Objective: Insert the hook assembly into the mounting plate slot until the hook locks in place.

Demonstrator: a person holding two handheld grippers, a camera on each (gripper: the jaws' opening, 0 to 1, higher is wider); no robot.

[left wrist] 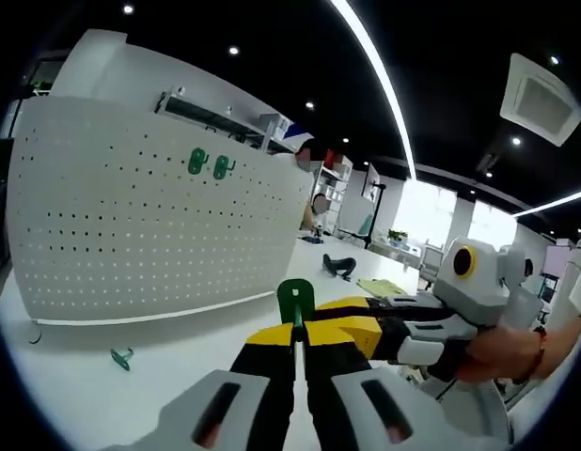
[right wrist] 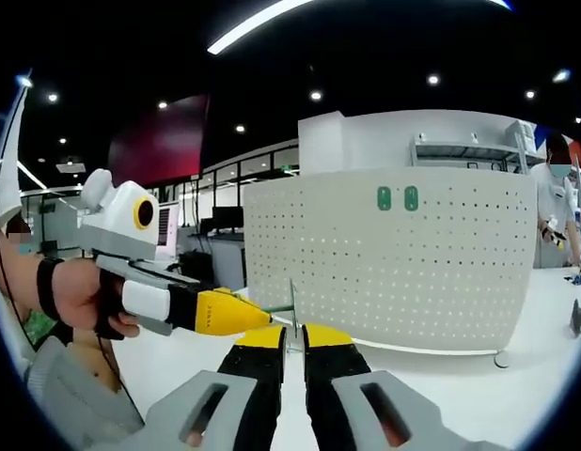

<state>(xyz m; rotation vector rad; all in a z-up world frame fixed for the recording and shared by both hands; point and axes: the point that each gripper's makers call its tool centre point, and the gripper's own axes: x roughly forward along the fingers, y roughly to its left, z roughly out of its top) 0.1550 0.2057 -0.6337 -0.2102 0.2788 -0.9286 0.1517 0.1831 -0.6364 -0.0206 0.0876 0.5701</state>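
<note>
A green hook point(left wrist: 295, 299) stands upright at the tips of my left gripper point(left wrist: 296, 349), whose jaws are shut on its stem. My right gripper point(left wrist: 352, 321) reaches in from the right, a hand behind it, its yellow tips pressed to the same hook. In the right gripper view the hook point(right wrist: 291, 310) shows edge-on as a thin strip between the nearly closed jaws of my right gripper point(right wrist: 293, 340). There my left gripper point(right wrist: 236, 313) comes in from the left. The white perforated mounting plate point(left wrist: 131, 225) point(right wrist: 441, 272) stands upright on the table and carries two green hooks point(left wrist: 209, 164) point(right wrist: 397, 198) near its top.
Another green hook point(left wrist: 121, 357) lies on the white table point(left wrist: 178, 366) in front of the plate's left end. A black object point(left wrist: 339, 267) rests farther back on the table. A person point(right wrist: 557, 197) stands past the plate's right end, with shelving behind.
</note>
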